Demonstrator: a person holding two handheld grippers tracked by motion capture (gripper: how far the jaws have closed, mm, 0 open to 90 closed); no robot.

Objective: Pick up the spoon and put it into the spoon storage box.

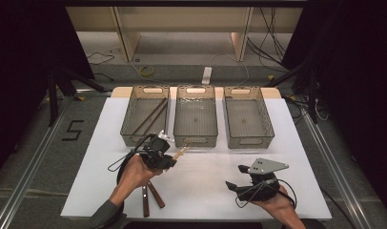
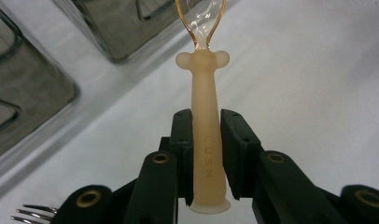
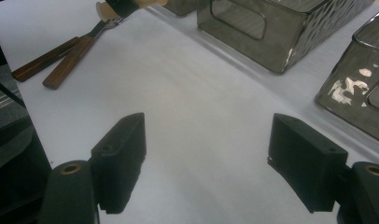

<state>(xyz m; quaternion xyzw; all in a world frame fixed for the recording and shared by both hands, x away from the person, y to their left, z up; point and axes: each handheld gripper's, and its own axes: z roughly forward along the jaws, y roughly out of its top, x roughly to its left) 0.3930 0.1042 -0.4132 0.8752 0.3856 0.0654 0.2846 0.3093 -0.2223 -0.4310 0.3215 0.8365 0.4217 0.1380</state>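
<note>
From my seat, the clear amber-rimmed bowl of the cream plastic spoon (image 2: 204, 116) is cut off by the left gripper view's top edge, & the steel fork tines (image 2: 36, 213) run off bottom-left, handle unseen.

The surface (image 1: 206, 181) is seen from above and behind in the high view, facing forward and down, fairly far off. The left gripper view is carried close along its own jaws, low over the white cover. The right gripper view is aimed across the surface, and the wooden-handled cutlery (image 3: 61, 60) is shared with the high view.
</note>
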